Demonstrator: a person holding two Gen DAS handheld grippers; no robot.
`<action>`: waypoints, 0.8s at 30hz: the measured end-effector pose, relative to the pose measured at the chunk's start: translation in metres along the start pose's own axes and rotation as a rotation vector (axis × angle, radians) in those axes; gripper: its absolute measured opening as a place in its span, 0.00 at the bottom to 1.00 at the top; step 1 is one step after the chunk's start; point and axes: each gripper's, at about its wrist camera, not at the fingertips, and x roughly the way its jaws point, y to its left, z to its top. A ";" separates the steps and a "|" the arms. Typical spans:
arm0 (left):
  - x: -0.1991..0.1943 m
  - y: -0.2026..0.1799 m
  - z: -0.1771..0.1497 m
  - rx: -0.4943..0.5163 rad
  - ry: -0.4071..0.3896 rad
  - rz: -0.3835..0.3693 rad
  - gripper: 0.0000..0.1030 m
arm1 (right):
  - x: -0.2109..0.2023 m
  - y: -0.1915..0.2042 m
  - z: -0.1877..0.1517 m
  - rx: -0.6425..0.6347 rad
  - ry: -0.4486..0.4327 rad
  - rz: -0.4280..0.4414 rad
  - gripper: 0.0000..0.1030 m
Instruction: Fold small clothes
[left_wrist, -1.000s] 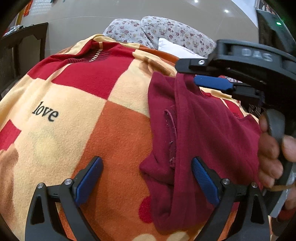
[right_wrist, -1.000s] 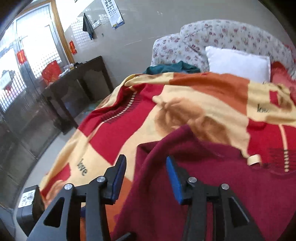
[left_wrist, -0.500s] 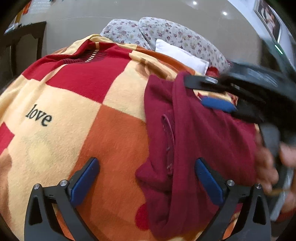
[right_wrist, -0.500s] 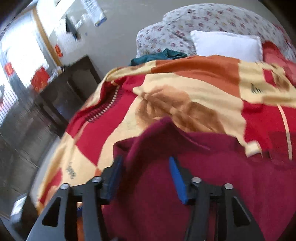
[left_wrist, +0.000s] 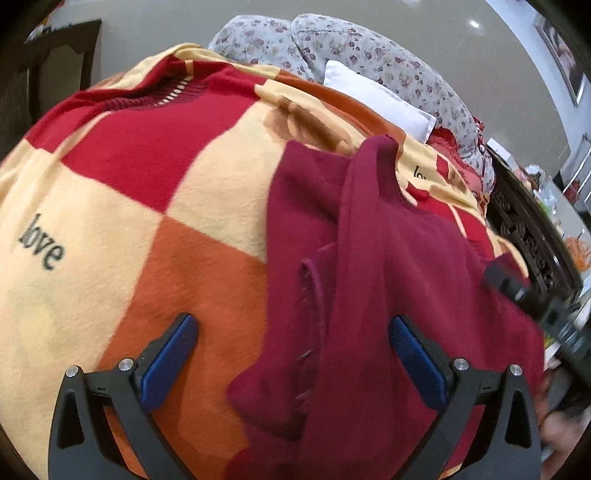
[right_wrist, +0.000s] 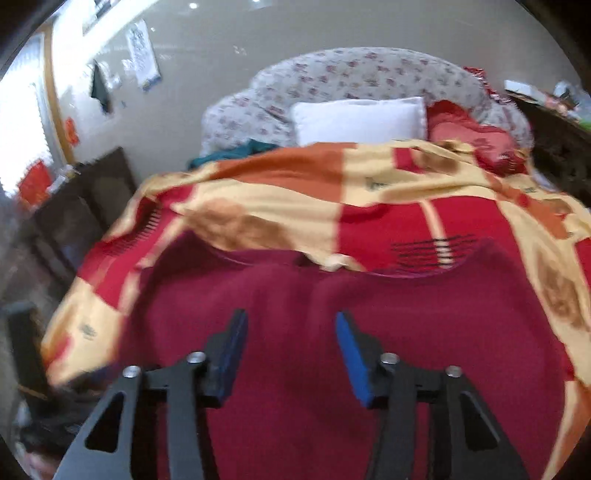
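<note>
A maroon garment (left_wrist: 388, 295) lies on a checked blanket (left_wrist: 155, 206), filling the right half of the left wrist frame with a folded ridge running up its middle. The left gripper (left_wrist: 291, 350) is wide open at the bottom of that frame, holding nothing. In the right wrist frame, which is blurred, the garment (right_wrist: 332, 295) spreads across the lower centre. The right gripper (right_wrist: 291, 354) is partly open above it, holding nothing. A white pillow (right_wrist: 358, 118) sits at upper centre.

Both wrist views close, sharing maroon garment (left_wrist: 388, 280)
</note>
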 end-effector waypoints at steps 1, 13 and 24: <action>0.002 0.000 0.002 -0.015 -0.003 -0.012 1.00 | 0.005 -0.008 -0.003 0.013 0.010 0.003 0.49; 0.002 -0.003 -0.008 0.096 -0.048 -0.064 1.00 | 0.007 -0.033 -0.005 0.063 0.024 0.115 0.50; 0.000 0.000 -0.010 0.100 -0.059 -0.087 1.00 | 0.015 -0.048 -0.009 0.209 0.047 0.329 0.44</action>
